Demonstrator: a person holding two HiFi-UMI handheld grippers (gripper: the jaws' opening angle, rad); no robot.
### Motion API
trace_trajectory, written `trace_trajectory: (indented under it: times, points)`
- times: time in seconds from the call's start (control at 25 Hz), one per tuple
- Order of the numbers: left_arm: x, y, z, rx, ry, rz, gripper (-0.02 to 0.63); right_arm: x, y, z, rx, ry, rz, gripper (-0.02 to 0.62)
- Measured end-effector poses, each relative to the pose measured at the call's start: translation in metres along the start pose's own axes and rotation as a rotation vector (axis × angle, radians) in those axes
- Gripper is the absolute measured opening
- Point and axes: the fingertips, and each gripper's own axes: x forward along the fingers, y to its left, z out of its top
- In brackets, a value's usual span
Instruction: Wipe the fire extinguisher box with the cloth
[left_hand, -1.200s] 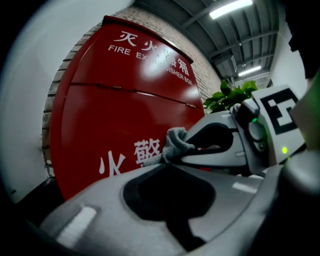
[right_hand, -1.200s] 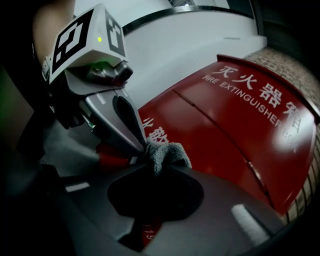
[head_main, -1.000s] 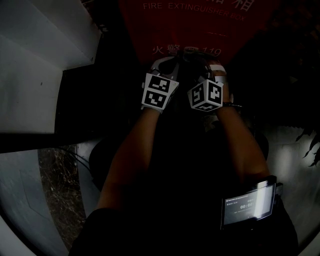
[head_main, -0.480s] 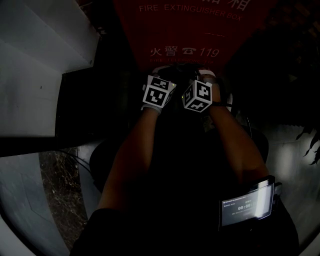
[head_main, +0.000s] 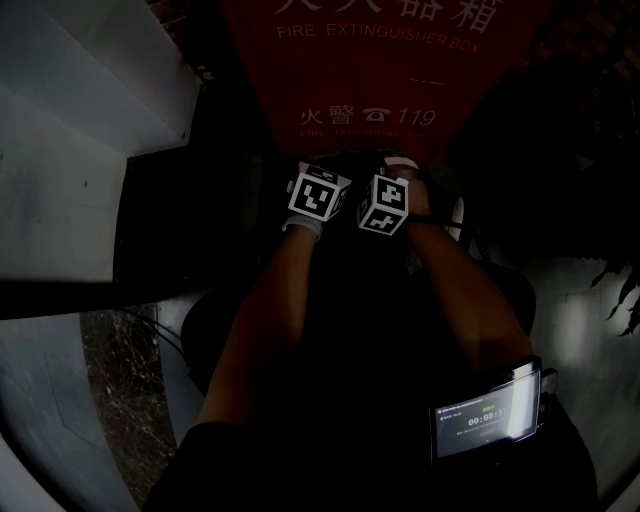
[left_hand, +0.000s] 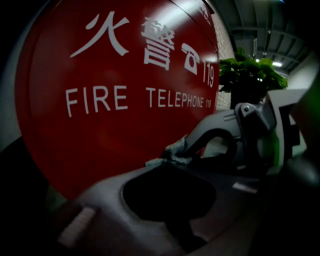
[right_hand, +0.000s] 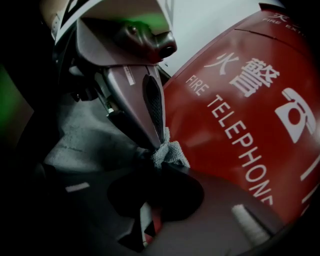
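The red fire extinguisher box (head_main: 380, 80) with white lettering fills the top of the head view and stands close in front of both grippers (left_hand: 115, 100) (right_hand: 250, 110). A small grey cloth (left_hand: 172, 152) (right_hand: 169, 152) is bunched between the two gripper tips, right against the box's red face. My left gripper (left_hand: 167, 162) is shut on the cloth, and its marker cube (head_main: 318, 195) shows in the head view. My right gripper (right_hand: 162, 165) pinches the same cloth from the other side, its cube (head_main: 385, 205) almost touching the left one. Most of the cloth is hidden by the jaws.
A white stepped wall or ledge (head_main: 80, 150) lies to the left of the box. A potted green plant (left_hand: 250, 75) stands to the right. A lit screen device (head_main: 485, 420) is strapped on the right forearm. The scene is very dark.
The right gripper's cube has shifted left and turned, closing in on the left cube. Both hands stay low on the box face near the "119" lettering.
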Motion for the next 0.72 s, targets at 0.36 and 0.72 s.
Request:
trace_trajectory:
  times: [0.36,0.72]
  points:
    - [-0.01,-0.01,0.019,0.055,-0.029,-0.003,0.002,-0.02,-0.007,0.002,0.06,0.011,0.043,0.031]
    - [-0.11,-0.04,0.169,0.171,-0.387,0.027,0.002,-0.153,-0.125,0.054,0.215,-0.165,-0.266,0.031]
